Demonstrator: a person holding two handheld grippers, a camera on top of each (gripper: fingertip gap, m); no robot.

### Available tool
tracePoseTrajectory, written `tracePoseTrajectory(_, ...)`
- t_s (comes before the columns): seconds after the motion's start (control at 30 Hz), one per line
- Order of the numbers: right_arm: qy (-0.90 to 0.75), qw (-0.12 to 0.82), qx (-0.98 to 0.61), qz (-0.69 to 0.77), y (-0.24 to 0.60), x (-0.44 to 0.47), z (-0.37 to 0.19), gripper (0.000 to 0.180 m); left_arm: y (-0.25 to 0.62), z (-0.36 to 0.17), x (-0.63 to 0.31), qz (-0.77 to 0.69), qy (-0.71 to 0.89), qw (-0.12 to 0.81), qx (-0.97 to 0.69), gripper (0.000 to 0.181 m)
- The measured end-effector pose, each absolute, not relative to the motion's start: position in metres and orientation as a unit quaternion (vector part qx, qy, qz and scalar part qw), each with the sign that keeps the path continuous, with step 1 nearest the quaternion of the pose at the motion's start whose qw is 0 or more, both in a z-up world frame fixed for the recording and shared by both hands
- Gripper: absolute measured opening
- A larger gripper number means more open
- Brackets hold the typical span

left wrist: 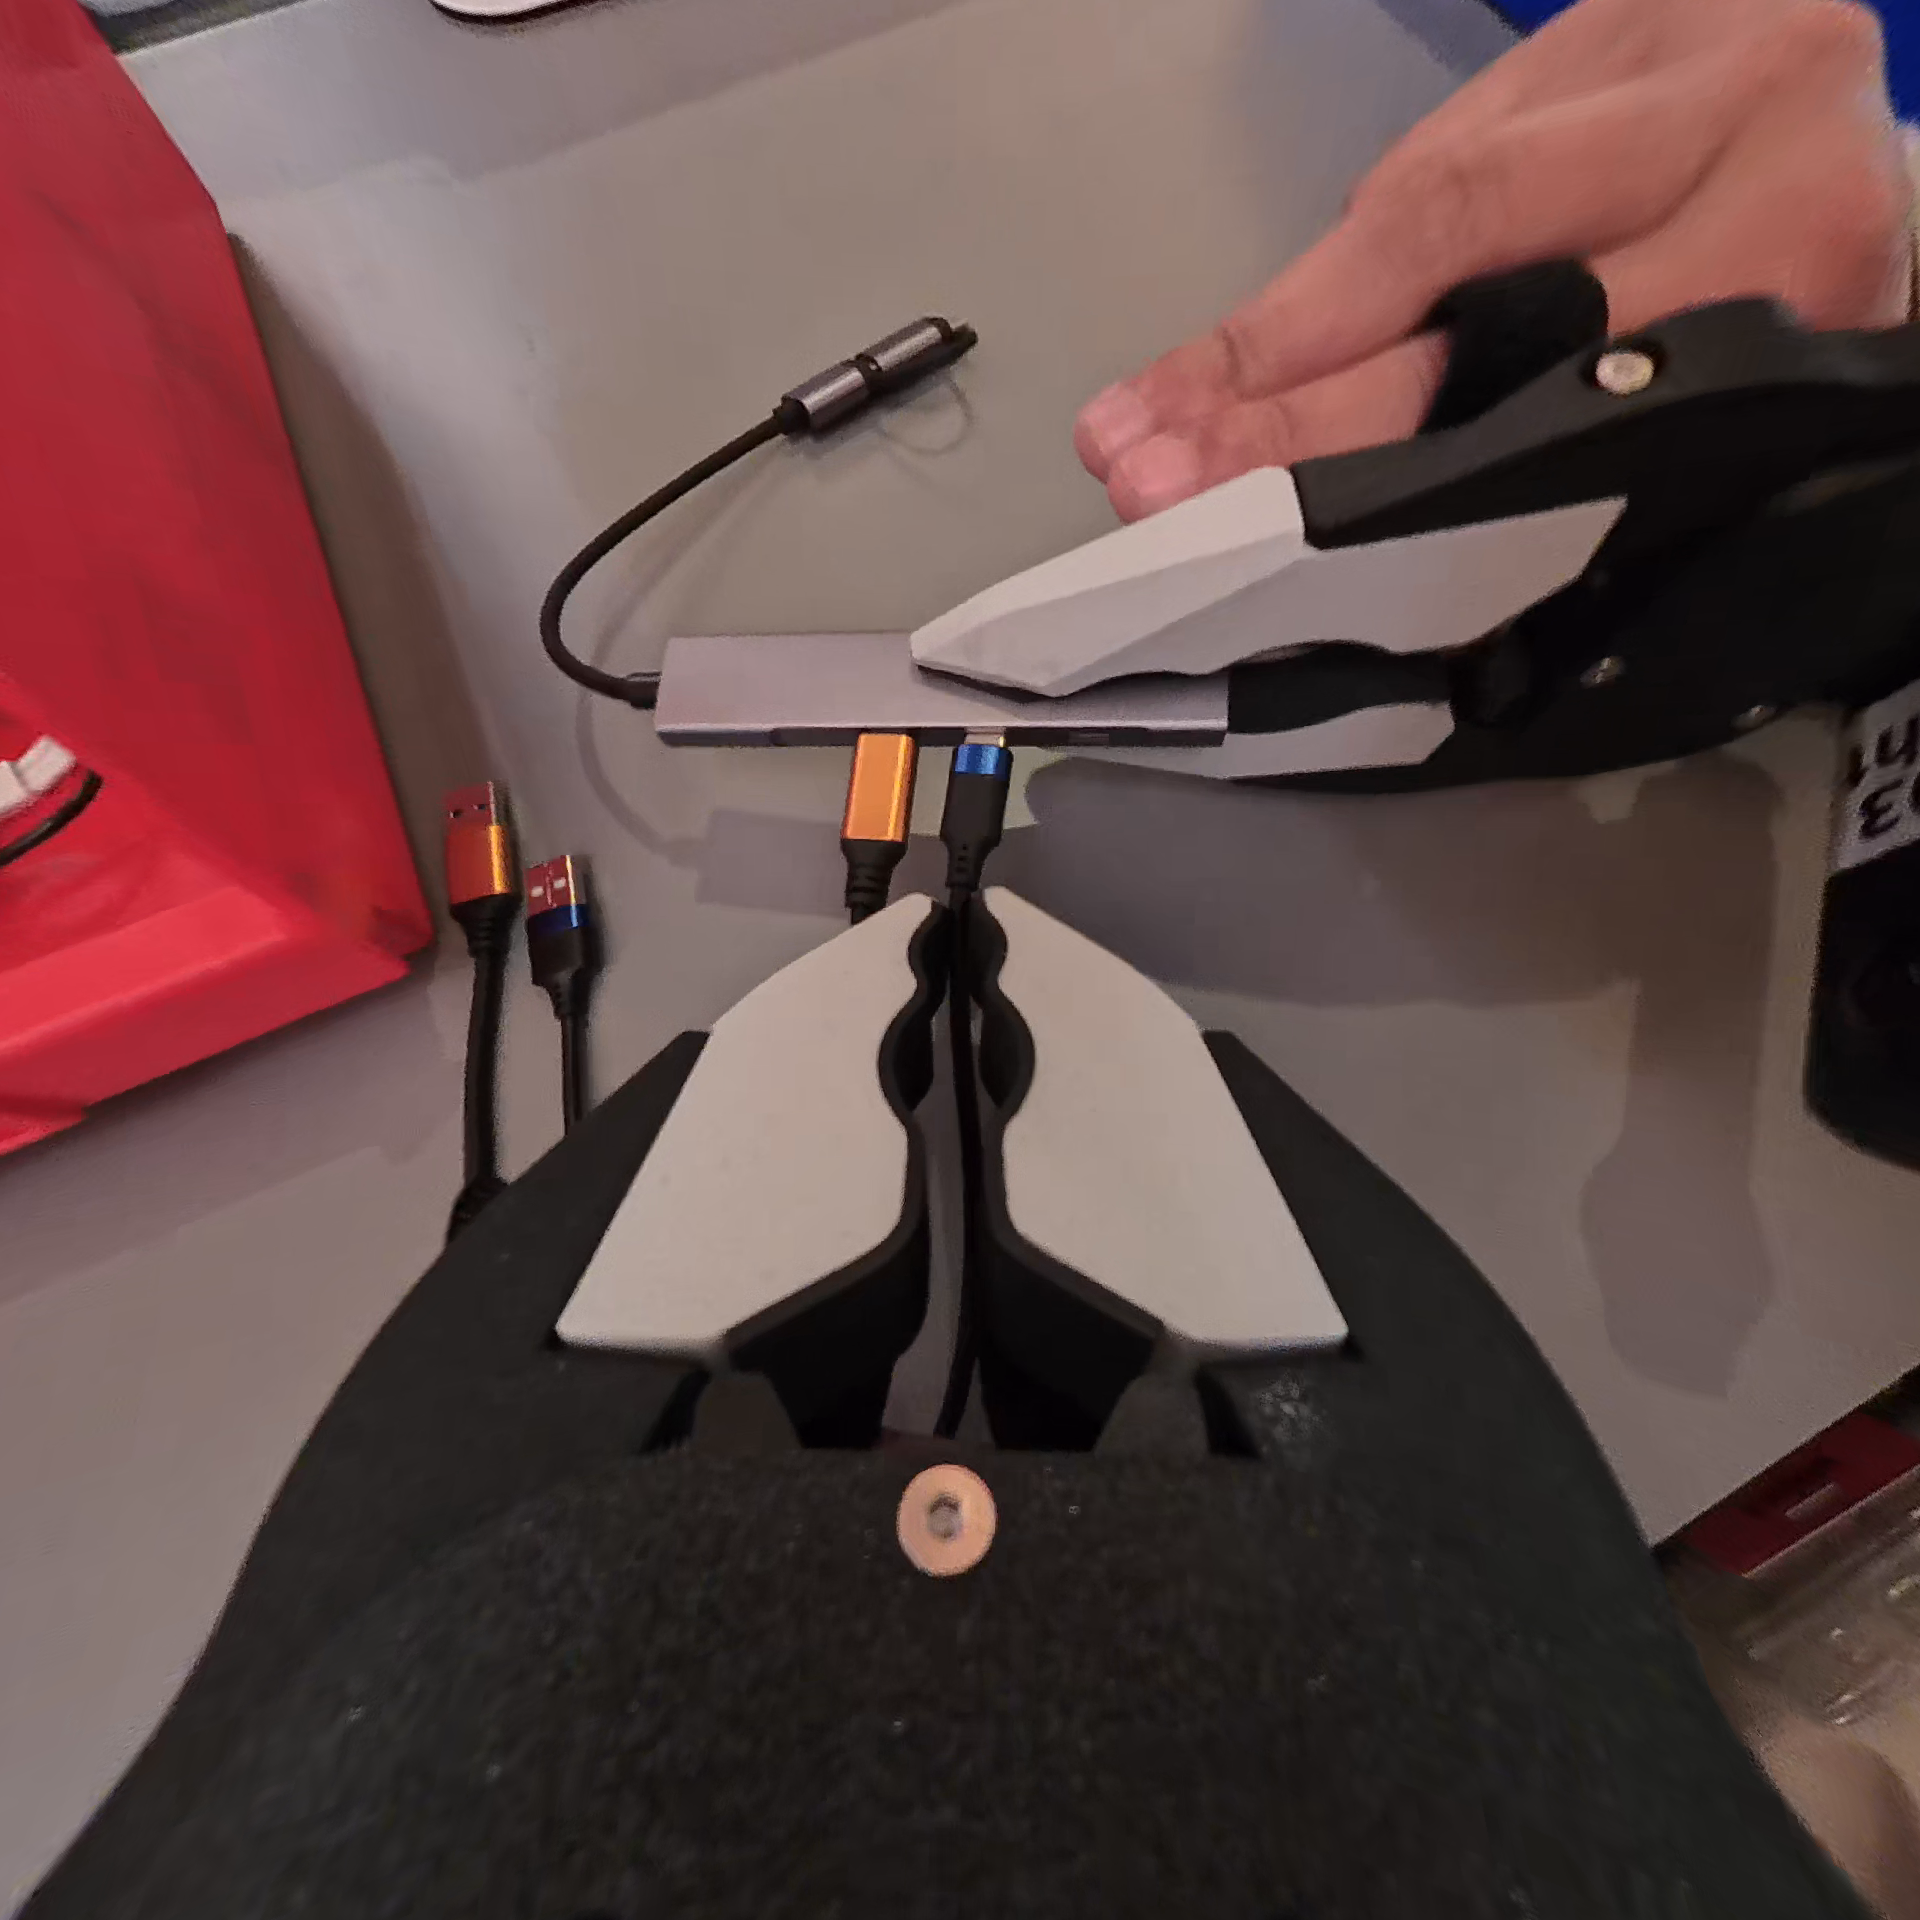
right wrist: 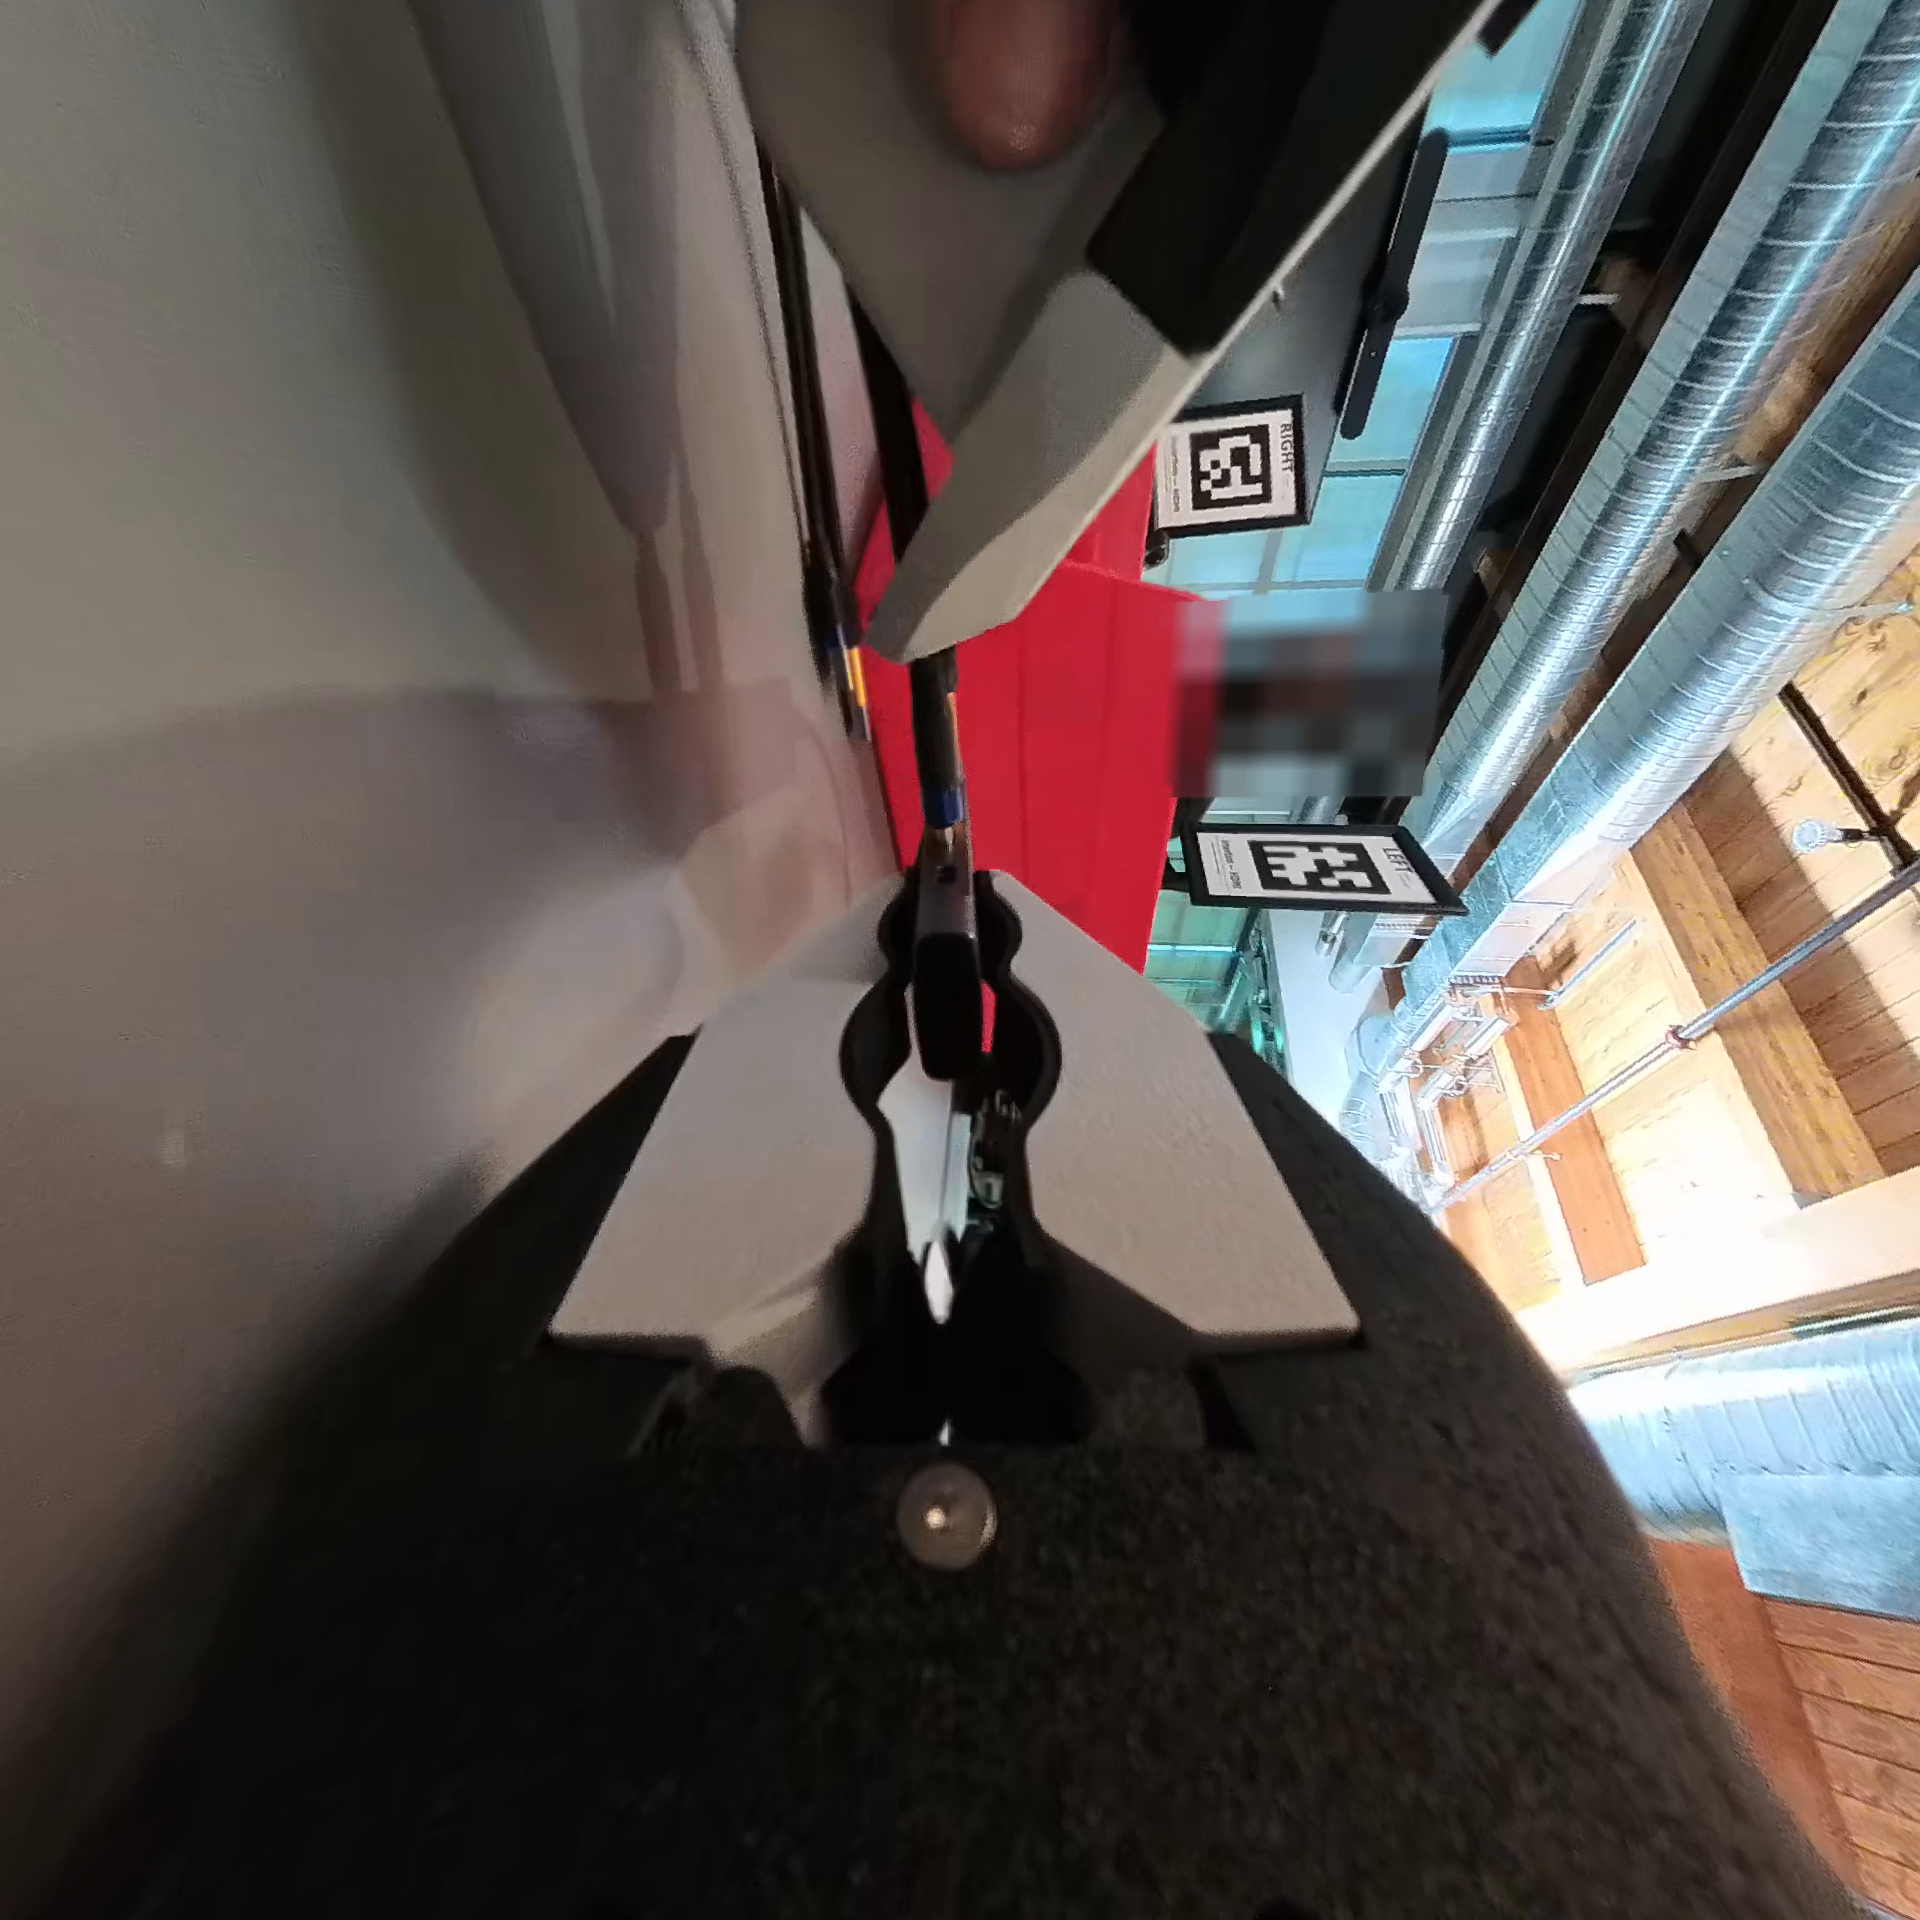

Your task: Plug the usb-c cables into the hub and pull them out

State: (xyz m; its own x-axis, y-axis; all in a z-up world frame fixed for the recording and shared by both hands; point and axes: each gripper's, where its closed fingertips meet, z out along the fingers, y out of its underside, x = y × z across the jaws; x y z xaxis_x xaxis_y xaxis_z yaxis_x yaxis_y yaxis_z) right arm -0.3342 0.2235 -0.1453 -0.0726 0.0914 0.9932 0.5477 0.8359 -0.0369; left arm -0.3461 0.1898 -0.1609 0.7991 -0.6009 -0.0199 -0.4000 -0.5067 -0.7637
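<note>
While the right gripper clamps the grey hub flat between its upper and lower fingers, holding it raised a little off the table, the left gripper has its fingers pressed together on the black cord of the blue-collared usb-c cable, just behind the plug. That plug meets the hub's front edge with a sliver of metal tip showing, so it looks partly seated at most; the orange-collared cable sits beside it, pushed fully into its port. The hub's own short lead curls away behind it to a capped connector, and the cables' two far ends, USB-A plugs, lie on the table near a red bin. The right wrist view shows the hub edge-on in its own fingers with the blue plug straight ahead, confirming the firm pinch. I judge this to be either the last of the insertion or the start of the pull on the blue cable; which one cannot be told. Either way, the next move calls for a straight travel along the port axis, no twisting, with the right fingers bracing the hub against it.
</note>
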Motion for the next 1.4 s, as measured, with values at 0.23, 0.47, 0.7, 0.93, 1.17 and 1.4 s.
tracePoseTrajectory(0.23, -0.710, 0.632, -0.217, -0.223, 0.227, -0.334, -0.146, 0.008, 0.195, -0.156, -0.345, -0.132, 0.279, 0.416, -0.856, 0.001)
tracePoseTrajectory(0.47, -0.699, 0.628, -0.267, -0.214, 0.236, -0.334, -0.147, 0.008, 0.200, -0.156, -0.339, -0.126, 0.291, 0.424, -0.848, 0.002)
tracePoseTrajectory(0.7, -0.694, 0.642, -0.269, -0.184, 0.237, -0.332, -0.146, 0.009, 0.205, -0.157, -0.349, -0.102, 0.305, 0.431, -0.843, 0.002)
tracePoseTrajectory(0.93, -0.693, 0.646, -0.258, -0.186, 0.234, -0.334, -0.145, 0.009, 0.202, -0.157, -0.351, -0.119, 0.301, 0.425, -0.845, 0.002)
tracePoseTrajectory(1.17, -0.692, 0.636, -0.263, -0.219, 0.236, -0.334, -0.147, 0.009, 0.202, -0.156, -0.346, -0.111, 0.307, 0.432, -0.841, 0.002)
tracePoseTrajectory(1.4, -0.695, 0.643, -0.250, -0.202, 0.235, -0.333, -0.146, 0.009, 0.206, -0.157, -0.352, -0.125, 0.304, 0.427, -0.842, 0.003)
